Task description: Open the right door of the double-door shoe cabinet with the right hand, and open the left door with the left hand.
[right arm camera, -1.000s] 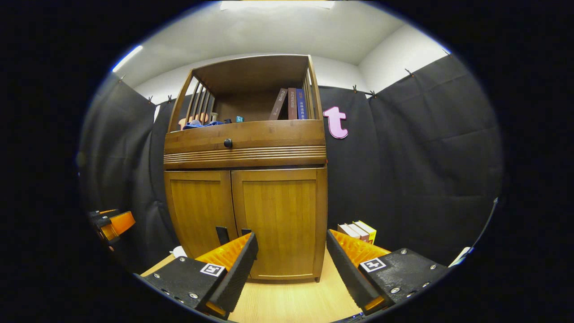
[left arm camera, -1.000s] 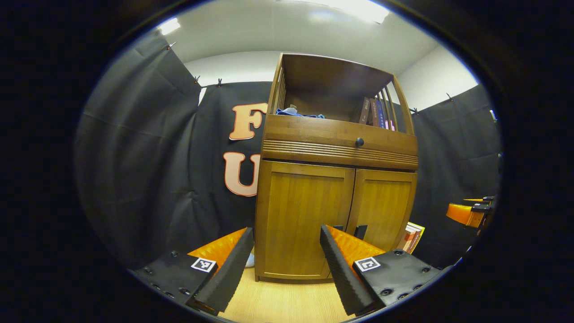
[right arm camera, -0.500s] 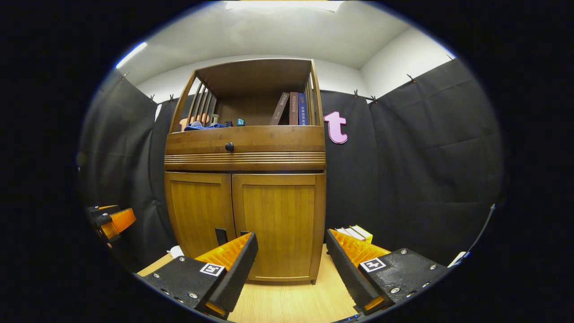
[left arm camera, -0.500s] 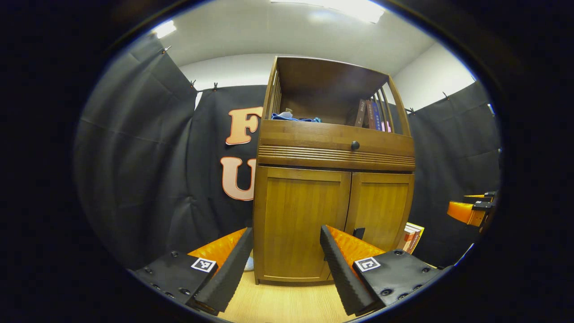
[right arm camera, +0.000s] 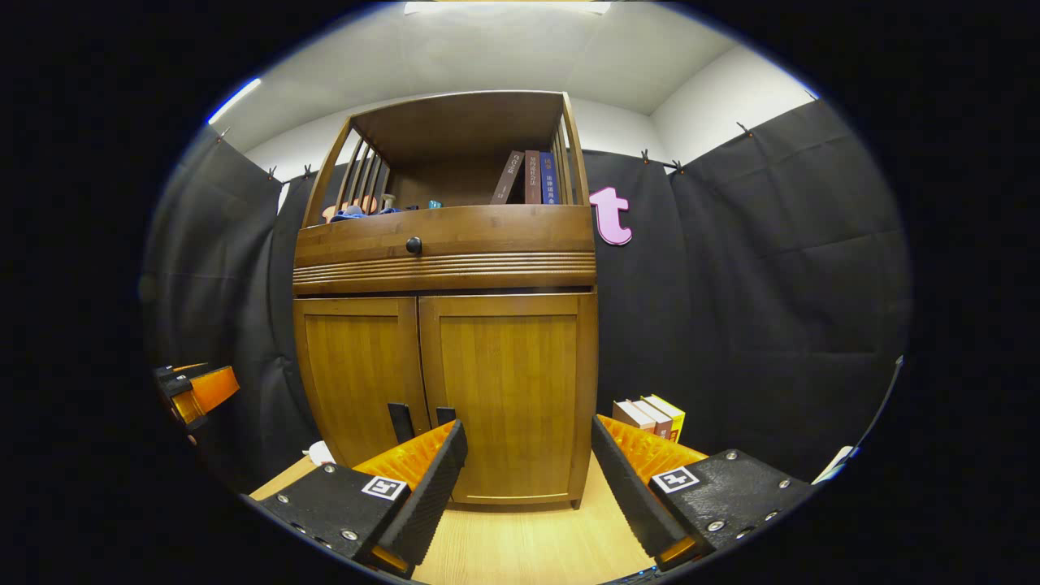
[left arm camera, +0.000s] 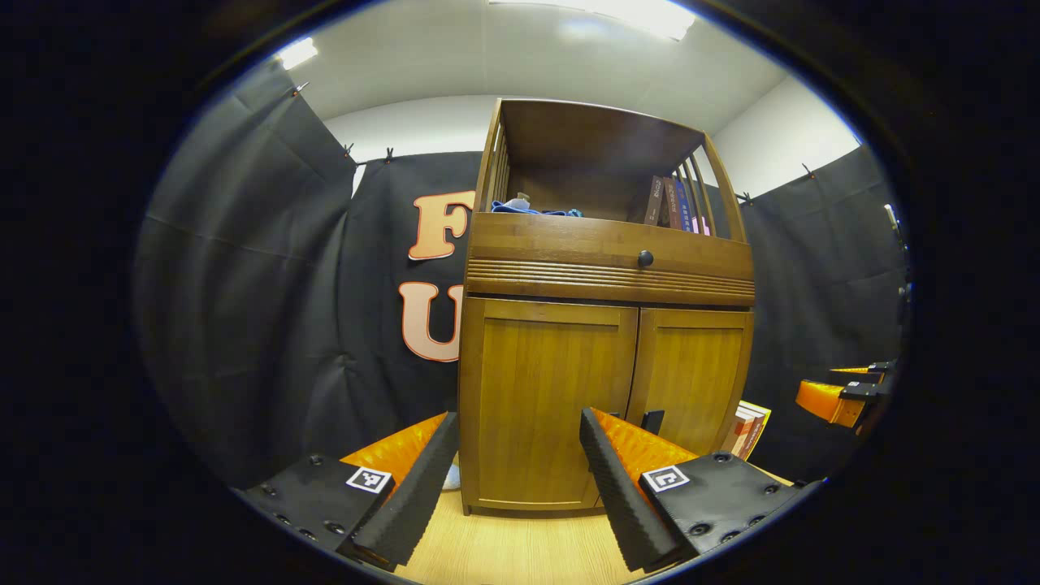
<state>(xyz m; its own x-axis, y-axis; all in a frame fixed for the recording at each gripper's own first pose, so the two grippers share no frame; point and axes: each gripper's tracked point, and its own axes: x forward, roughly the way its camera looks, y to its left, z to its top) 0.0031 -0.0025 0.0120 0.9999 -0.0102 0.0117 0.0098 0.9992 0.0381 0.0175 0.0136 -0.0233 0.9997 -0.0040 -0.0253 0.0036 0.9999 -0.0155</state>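
Shoe cabinet doors closed, ahead of both grippers, jaws apart, empty

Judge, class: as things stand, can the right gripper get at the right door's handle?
Probably yes. The right gripper is open and short of the cabinet, the right door is shut, and its handle stands just past the left finger with nothing between them.
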